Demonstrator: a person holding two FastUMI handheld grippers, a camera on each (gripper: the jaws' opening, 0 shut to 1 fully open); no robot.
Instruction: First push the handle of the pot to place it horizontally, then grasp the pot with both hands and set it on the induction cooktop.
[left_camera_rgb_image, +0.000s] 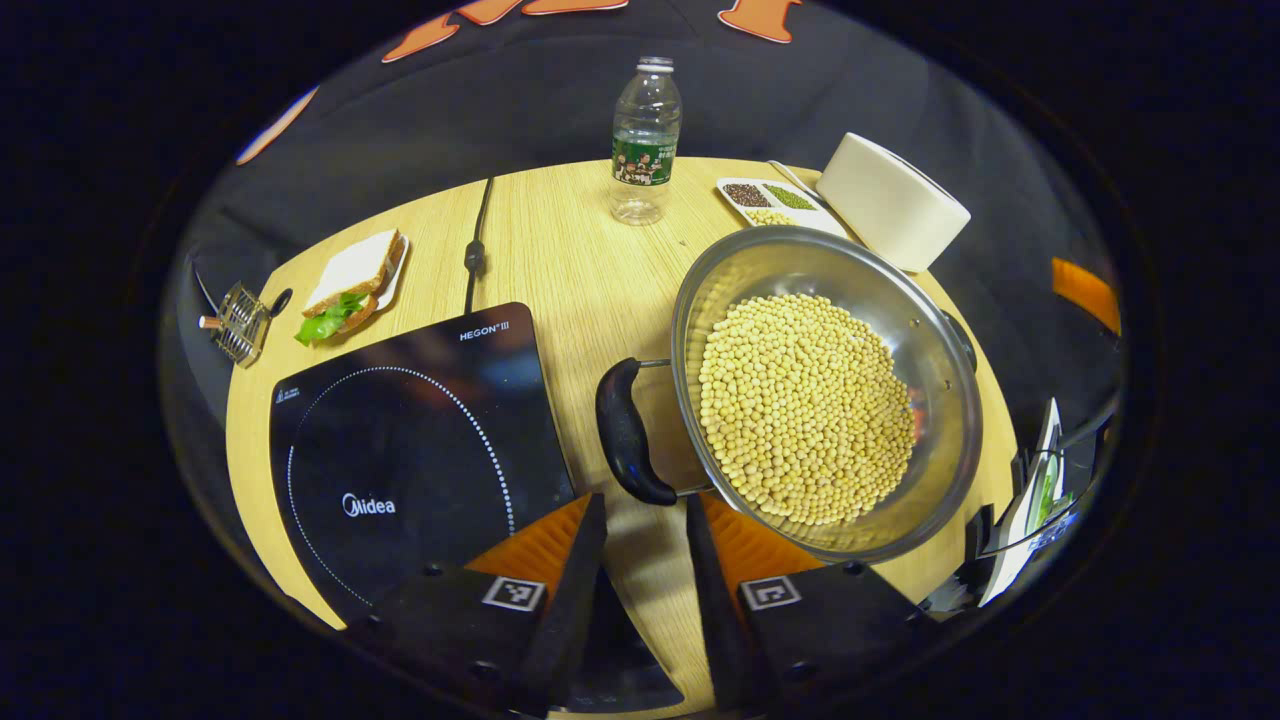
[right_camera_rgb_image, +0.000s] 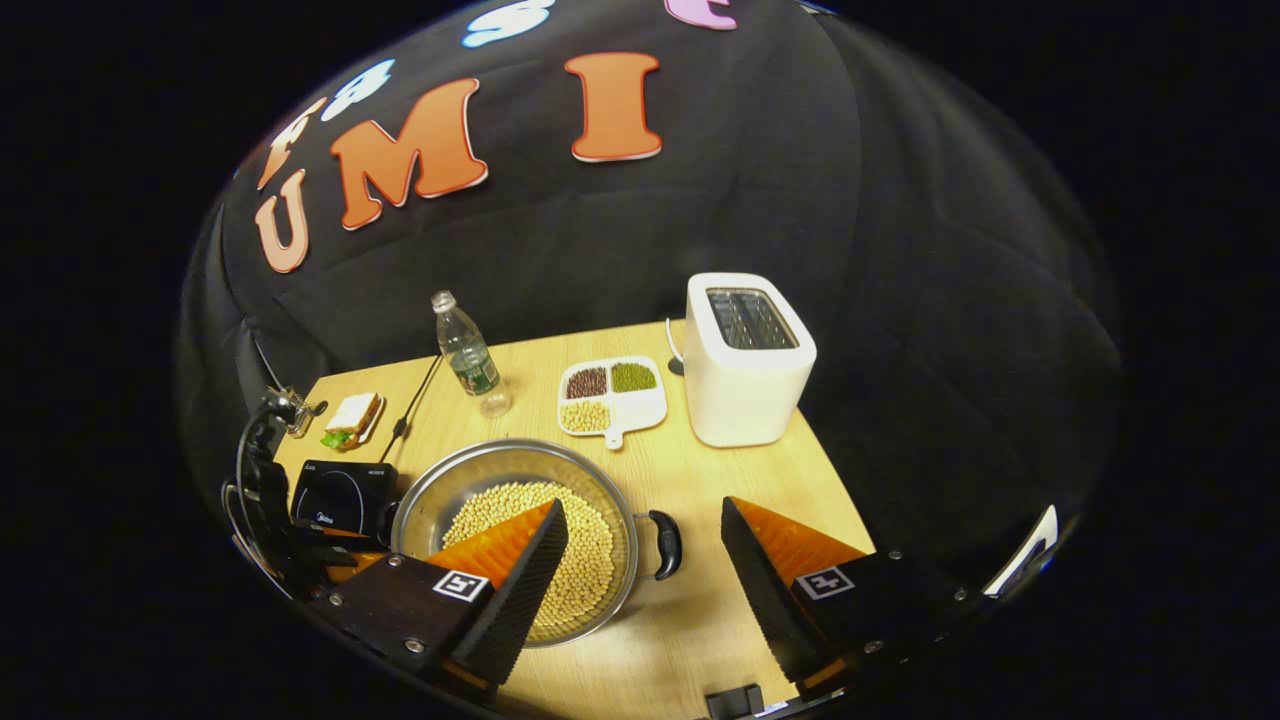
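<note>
In the left gripper view a plastic bottle (left_camera_rgb_image: 645, 140), a divided dish of beans (left_camera_rgb_image: 772, 201) and a white toaster (left_camera_rgb_image: 890, 200) stand at upper right behind the steel pot (left_camera_rgb_image: 930, 350) of soybeans; a sandwich (left_camera_rgb_image: 352, 285) lies upper left. The glossy black induction cooktop (left_camera_rgb_image: 410, 450) sits lower left, beside the pot. The left gripper (left_camera_rgb_image: 645, 520) hovers released, just short of the pot's black handle (left_camera_rgb_image: 625, 432). In the right gripper view, the right gripper (right_camera_rgb_image: 645, 555) hangs wide apart above the pot's other handle (right_camera_rgb_image: 668, 545).
</note>
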